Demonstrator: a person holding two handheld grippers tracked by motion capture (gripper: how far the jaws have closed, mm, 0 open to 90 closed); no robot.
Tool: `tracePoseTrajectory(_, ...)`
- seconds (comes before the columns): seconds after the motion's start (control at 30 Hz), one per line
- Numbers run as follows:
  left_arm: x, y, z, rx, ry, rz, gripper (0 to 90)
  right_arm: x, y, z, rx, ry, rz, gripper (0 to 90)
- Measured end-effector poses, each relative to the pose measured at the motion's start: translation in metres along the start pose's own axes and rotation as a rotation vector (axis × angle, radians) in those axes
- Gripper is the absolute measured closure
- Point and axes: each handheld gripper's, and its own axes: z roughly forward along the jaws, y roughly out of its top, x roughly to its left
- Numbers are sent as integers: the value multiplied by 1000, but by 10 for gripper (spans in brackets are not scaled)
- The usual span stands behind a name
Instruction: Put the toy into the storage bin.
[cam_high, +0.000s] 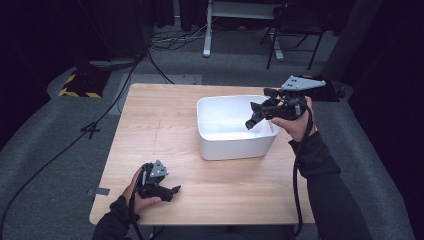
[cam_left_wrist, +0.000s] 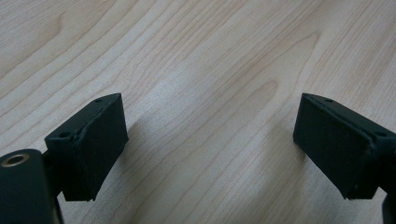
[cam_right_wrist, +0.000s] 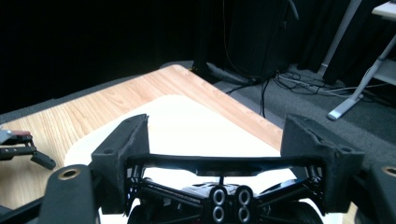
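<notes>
My right gripper (cam_high: 257, 116) hangs over a white bin (cam_high: 235, 150) at the table's right middle, held by a hand in a dark sleeve. In the right gripper view its jaws (cam_right_wrist: 217, 135) are shut on a black frame-like object (cam_right_wrist: 219, 196) made of thin bars and small round tubes, which spans the gap from pad to pad. The bin's pale inside (cam_right_wrist: 187, 126) lies below it. My left gripper (cam_high: 172, 191) rests low on the wooden table (cam_high: 160, 130) near the front left. Its jaws (cam_left_wrist: 210, 135) stand wide open with bare wood between them.
The table's edges drop to grey carpet with cables (cam_high: 75, 145) on the left. A yellow-and-black striped block (cam_high: 80, 85) sits beyond the far left corner. A desk leg (cam_high: 207, 30) and a dark chair (cam_high: 295, 25) stand behind the table.
</notes>
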Motion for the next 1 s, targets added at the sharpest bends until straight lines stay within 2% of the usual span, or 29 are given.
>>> tracePoseTrajectory(0.37,0,0,0,0,0,0,102,-7,-18,22,61,1,6,247)
tracePoseTrajectory(0.47,0,0,0,0,0,-1,102,-10,-26,30,94,6,6,246)
tracePoseTrajectory(0.63,0,0,0,0,0,0,102,-15,-32,35,133,14,-8,247)
tracePoseTrajectory(0.77,0,0,0,0,0,0,102,-19,-36,37,139,33,8,246)
tracePoseTrajectory(0.8,0,0,0,0,0,0,102,-22,-39,38,154,30,-4,247)
tracePoseTrajectory(1.0,0,0,0,0,0,0,102,-21,-44,40,185,30,-13,246)
